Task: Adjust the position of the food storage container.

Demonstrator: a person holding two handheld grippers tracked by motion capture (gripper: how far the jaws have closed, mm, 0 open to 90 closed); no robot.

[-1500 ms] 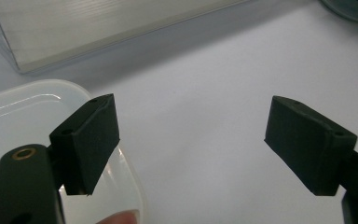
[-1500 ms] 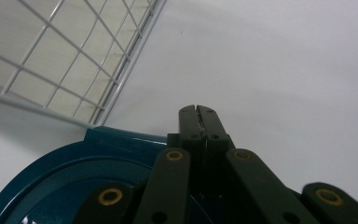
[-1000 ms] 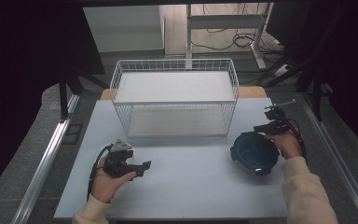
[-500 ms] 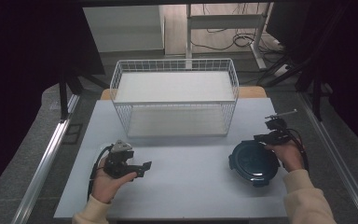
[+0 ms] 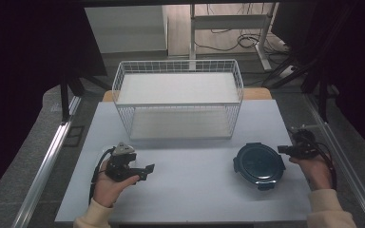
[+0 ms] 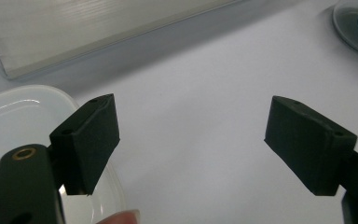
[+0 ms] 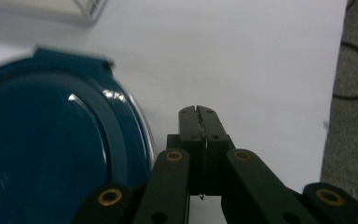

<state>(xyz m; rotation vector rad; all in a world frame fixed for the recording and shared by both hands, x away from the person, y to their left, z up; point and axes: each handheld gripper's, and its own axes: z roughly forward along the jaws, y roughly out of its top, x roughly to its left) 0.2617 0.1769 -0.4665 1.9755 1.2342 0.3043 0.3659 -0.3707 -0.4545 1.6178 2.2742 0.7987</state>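
Note:
A round dark blue lidded container [image 5: 259, 164] lies flat on the white table [image 5: 195, 190] at the right. Just to its right my right gripper [image 5: 285, 149] is shut with nothing in it, pointing left at the container's rim. In the right gripper view the closed jaws [image 7: 199, 112] sit beside the blue lid [image 7: 51, 149], apart from it. At the near left my left gripper [image 5: 145, 172] stands open and holds nothing. In the left gripper view its jaws [image 6: 191, 102] stand wide over bare table, with a clear plastic container [image 6: 9, 112] under the left jaw.
A white wire basket [image 5: 178, 102] stands at the back middle of the table, also seen as the basket [image 6: 98, 28] ahead of my left gripper. The table's right edge [image 5: 313, 180] runs close to my right hand. Cables lie on the floor beyond.
My right gripper has drawn back to the right, off the blue container's rim. The container has slid slightly toward the near edge. The left hand has stayed still.

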